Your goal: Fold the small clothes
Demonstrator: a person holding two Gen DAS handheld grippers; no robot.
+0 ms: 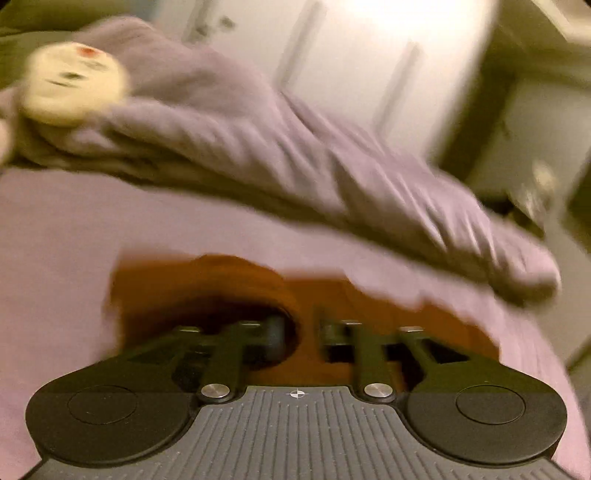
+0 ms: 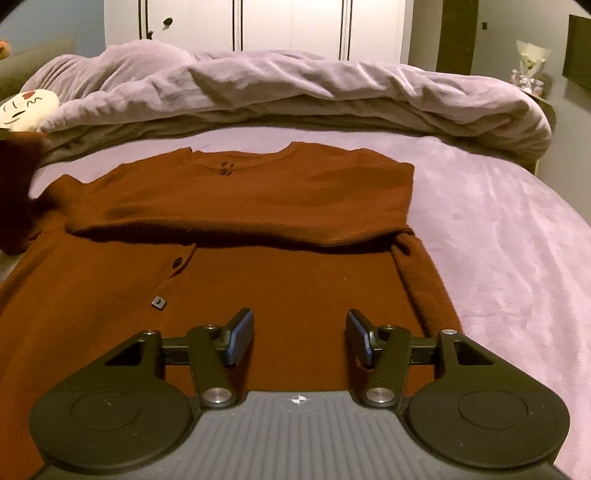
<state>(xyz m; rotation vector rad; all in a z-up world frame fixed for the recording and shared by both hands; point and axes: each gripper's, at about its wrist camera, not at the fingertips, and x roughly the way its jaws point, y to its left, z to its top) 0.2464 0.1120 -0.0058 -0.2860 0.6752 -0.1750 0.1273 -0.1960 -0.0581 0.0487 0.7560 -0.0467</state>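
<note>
**Rust cardigan half folded on the bed, one pair of tongs gaping above it**

The right gripper is hanging just over the near part of a rust-brown cardigan, its two blue-padded fingers standing wide apart with nothing between them; only the knit is showing through the gap. The pads do not look to be pressing into the cloth, though from this angle I cannot tell for sure.

The cardigan is lying flat on a lilac bedsheet, buttons and a small grey label showing along its front. Its far part is lying doubled over toward me, the folded edge running straight across the garment and casting a dark shadow on the layer beneath. A narrow strip of sleeve is lying along the right edge.

The left gripper is badly smeared by motion blur. Its fingers are sitting close together over the same brown knit, and a dark hump of fabric is bunching up against the left finger, but I cannot tell whether the tongs are actually pinching it.

Beyond the garment a rumpled grey-lilac duvet is piled across the bed, with a cream plush toy tucked at its left end and white wardrobe doors behind.
</note>
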